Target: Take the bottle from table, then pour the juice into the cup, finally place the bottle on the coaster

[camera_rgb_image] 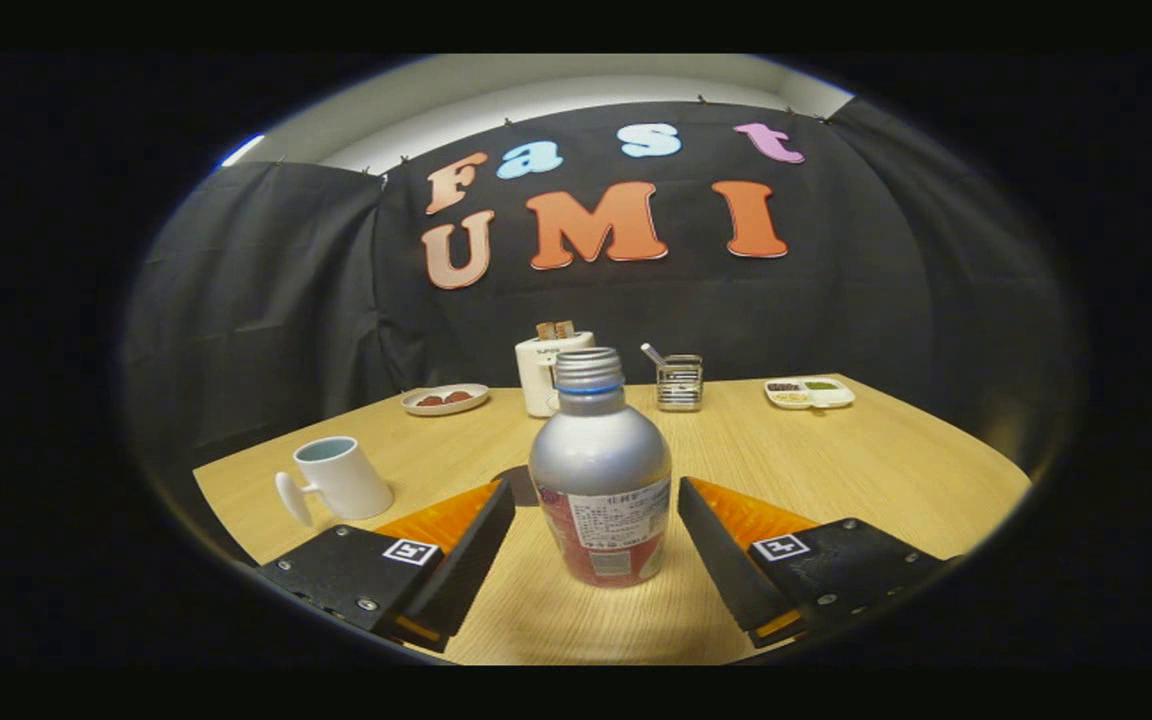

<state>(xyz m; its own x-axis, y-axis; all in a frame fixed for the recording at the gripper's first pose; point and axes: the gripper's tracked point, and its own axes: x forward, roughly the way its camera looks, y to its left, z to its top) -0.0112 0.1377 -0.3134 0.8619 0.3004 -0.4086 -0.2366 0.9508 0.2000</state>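
Note:
A silver metal bottle [600,470] with a screw cap and a red label stands upright on the wooden table [836,470]. It is between my two fingers, with a gap on each side. My gripper [596,490] is open and touches nothing. A white cup [341,480] with a pale blue inside and its handle toward me stands to the left, beyond the left finger. A dark flat piece [519,487], perhaps the coaster, peeks out just behind the bottle's left side; most of it is hidden.
At the table's far edge stand a plate with red food [444,399], a white toaster [546,375] with bread in it, a small metal holder [679,382] and a divided white dish [809,392]. Bare wood lies to the right of the bottle.

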